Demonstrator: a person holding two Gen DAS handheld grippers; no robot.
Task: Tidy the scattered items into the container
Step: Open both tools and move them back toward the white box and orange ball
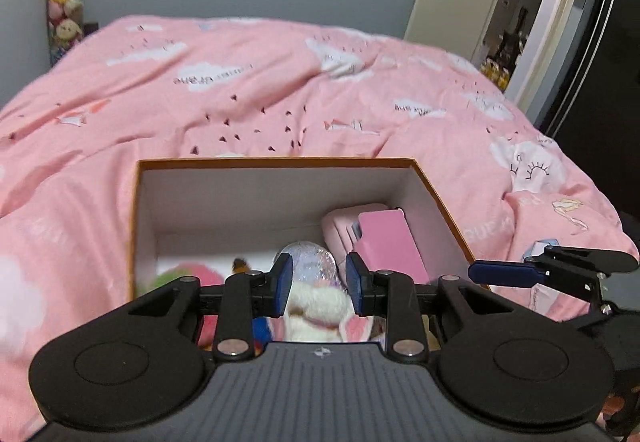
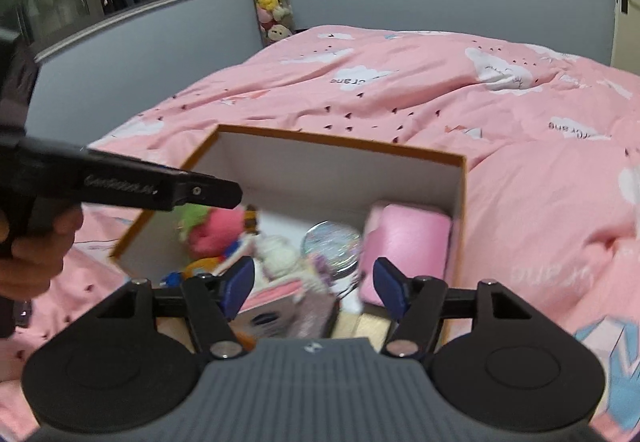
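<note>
Two grippers over an orange-rimmed box (image 1: 440, 198) on the pink duvet (image 1: 248, 94); left gripper (image 1: 319, 284) jaws part-spread with nothing pinched, the white plush (image 1: 316, 306) lying below the gap; right gripper (image 2: 313, 288) jaws spread wide, empty; inside the box: clear glitter ball (image 2: 332, 244) near the middle, pink case (image 2: 408, 238) against the right wall, pink-and-green plush (image 2: 208, 228) at the left; a hand (image 2: 36, 246) holds the left gripper's handle.

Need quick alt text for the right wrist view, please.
The open right gripper hangs over an orange-edged cardboard box holding plush toys, a clear glitter ball and a pink case, on a pink cloud-print duvet.
</note>
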